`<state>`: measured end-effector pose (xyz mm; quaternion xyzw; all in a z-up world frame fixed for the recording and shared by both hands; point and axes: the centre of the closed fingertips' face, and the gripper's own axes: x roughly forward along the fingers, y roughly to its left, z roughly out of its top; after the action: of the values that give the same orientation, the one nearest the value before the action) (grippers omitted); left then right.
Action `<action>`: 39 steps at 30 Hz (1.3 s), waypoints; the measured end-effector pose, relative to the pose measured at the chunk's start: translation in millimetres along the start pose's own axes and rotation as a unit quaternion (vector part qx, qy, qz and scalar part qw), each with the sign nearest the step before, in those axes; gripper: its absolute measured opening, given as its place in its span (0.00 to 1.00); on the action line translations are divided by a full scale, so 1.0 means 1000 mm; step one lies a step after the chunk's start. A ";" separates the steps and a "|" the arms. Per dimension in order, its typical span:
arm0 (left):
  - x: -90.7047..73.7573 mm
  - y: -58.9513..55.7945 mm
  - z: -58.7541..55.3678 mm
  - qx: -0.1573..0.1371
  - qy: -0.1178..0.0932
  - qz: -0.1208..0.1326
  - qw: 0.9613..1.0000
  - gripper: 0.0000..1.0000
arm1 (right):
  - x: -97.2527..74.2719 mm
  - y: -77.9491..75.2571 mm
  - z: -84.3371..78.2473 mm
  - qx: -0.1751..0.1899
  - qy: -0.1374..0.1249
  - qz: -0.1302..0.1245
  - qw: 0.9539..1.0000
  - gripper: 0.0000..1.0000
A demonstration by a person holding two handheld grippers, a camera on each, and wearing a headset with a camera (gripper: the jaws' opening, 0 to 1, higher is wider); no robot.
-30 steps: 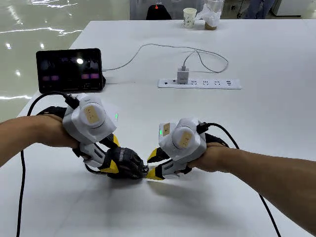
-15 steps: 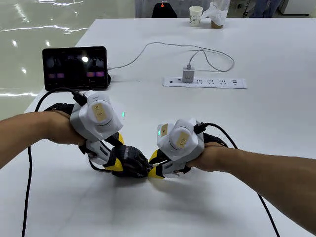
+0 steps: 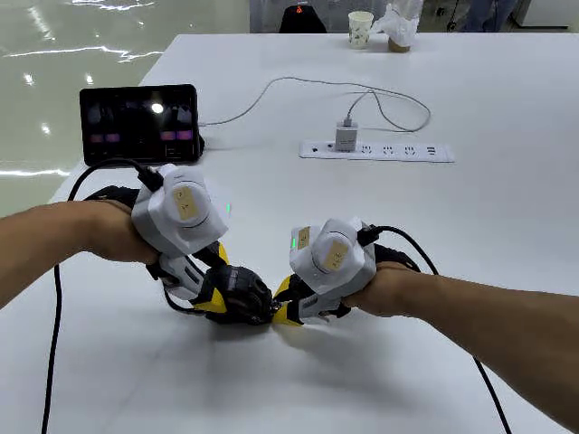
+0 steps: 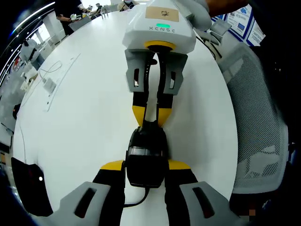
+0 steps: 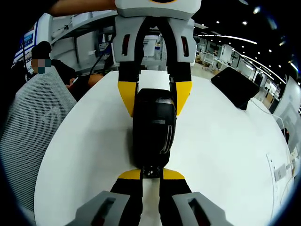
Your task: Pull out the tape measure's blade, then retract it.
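While the tape measure sits low on the white counter near its front edge, both tools are closed on it from opposite sides. In the left gripper view, the left gripper has its yellow-tipped jaws clamped on the flanks of the black case, and the right gripper comes in from above with its tips pinched at the case's far end. In the right gripper view, the right gripper has its jaws drawn nearly together on the small tab at the mouth of the case (the blade's tip, as far as can be made out), with the left gripper's yellow pads pressed on the case beyond. In the head view, the left gripper and right gripper meet nose to nose, a hand behind the right one. Farther back on the counter stand a dark tablet, a power strip with a white charger plugged in, and a paper cup at the far edge
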<state>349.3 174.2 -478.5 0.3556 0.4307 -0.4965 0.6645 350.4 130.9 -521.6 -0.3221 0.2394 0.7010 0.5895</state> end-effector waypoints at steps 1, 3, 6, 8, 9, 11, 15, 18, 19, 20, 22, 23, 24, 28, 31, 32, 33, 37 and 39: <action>0.000 0.000 0.000 -0.001 0.000 0.000 1.000 0.26 | 0.000 0.000 0.000 0.000 0.000 0.001 1.000 0.09; 0.000 0.000 0.000 -0.002 -0.001 -0.001 1.000 0.26 | -0.001 0.001 0.000 -0.001 0.000 0.001 1.000 0.08; 0.000 -0.001 0.001 -0.003 -0.001 -0.001 1.000 0.26 | -0.001 0.000 -0.001 -0.003 0.000 0.001 1.000 0.08; -0.001 -0.001 0.001 -0.003 -0.001 -0.001 1.000 0.26 | -0.001 0.000 -0.001 -0.002 0.001 0.001 1.000 0.08; -0.001 -0.001 0.001 -0.002 -0.001 -0.001 1.000 0.26 | -0.001 0.000 -0.001 -0.003 0.001 0.001 1.000 0.08; -0.001 -0.002 0.001 -0.002 0.000 -0.001 1.000 0.26 | -0.001 0.000 -0.001 -0.004 0.001 0.001 1.000 0.08; -0.001 -0.002 0.002 -0.001 0.000 -0.001 1.000 0.26 | -0.001 0.001 -0.001 -0.003 0.002 0.000 1.000 0.08; -0.001 -0.002 0.002 -0.001 0.001 -0.001 1.000 0.26 | -0.002 0.001 -0.001 -0.002 0.002 0.001 1.000 0.08; -0.001 -0.003 0.002 0.000 0.001 -0.002 1.000 0.26 | -0.002 0.001 -0.001 -0.002 0.002 0.001 1.000 0.08; -0.001 -0.003 0.002 0.000 0.001 -0.002 1.000 0.26 | -0.002 0.001 -0.002 -0.002 0.002 0.001 1.000 0.08; -0.001 -0.003 0.002 0.000 0.002 -0.002 1.000 0.26 | -0.002 0.001 -0.002 -0.003 0.002 0.001 1.000 0.08; -0.001 -0.003 0.002 0.000 0.002 -0.002 1.000 0.26 | -0.002 0.000 -0.002 -0.004 0.001 0.001 1.000 0.08; -0.001 -0.002 0.002 -0.001 0.002 -0.002 1.000 0.26 | -0.003 0.000 -0.003 -0.003 0.001 0.001 1.000 0.08; 0.000 -0.002 0.003 -0.002 0.003 -0.003 1.000 0.25 | -0.005 0.001 -0.006 -0.002 0.002 0.001 1.000 0.08; 0.000 -0.002 0.003 -0.002 0.003 -0.002 1.000 0.26 | -0.007 0.001 -0.007 -0.003 0.002 0.001 1.000 0.08; 0.000 -0.002 0.003 -0.003 0.003 -0.002 1.000 0.26 | -0.007 0.001 -0.008 -0.003 0.002 0.001 1.000 0.08; 0.000 -0.002 0.003 -0.003 0.003 -0.002 1.000 0.26 | -0.008 0.001 -0.008 -0.003 0.002 0.001 1.000 0.08; 0.000 -0.002 0.003 -0.003 0.003 -0.001 1.000 0.26 | -0.010 0.001 -0.011 -0.002 0.003 0.001 1.000 0.08; 0.000 -0.002 0.003 -0.004 0.002 -0.001 1.000 0.26 | -0.012 0.001 -0.011 -0.002 0.003 0.002 1.000 0.08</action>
<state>348.1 170.4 -477.6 0.3540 0.4345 -0.4944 0.6644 352.4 114.7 -520.8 -0.3254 0.2401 0.7015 0.5868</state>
